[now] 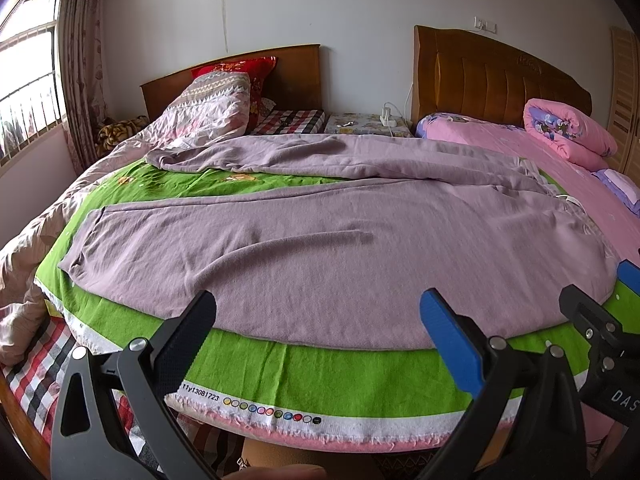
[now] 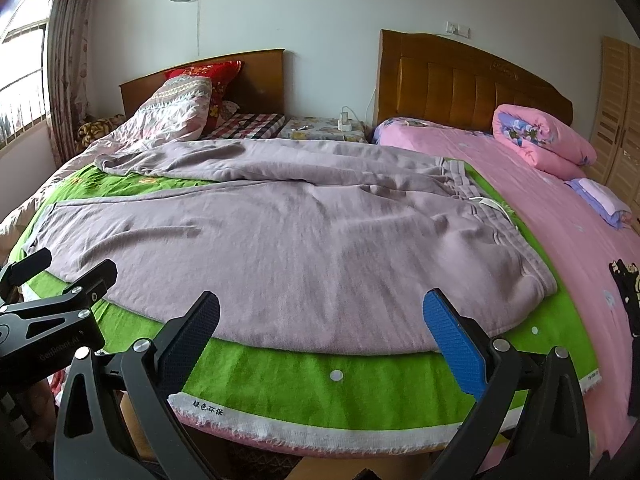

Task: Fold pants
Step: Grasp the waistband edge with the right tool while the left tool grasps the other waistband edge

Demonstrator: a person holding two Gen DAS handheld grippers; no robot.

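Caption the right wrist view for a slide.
Open right gripper poised over mauve pants spread on a green cloth.

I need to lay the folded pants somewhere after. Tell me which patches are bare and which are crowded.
Free: the green cloth strip between the pants hem and its white fringed edge, and the pink bedspread right of the waistband. Crowded: the far left, where the patterned quilt piles up, and the rolled pink quilt by the headboard.
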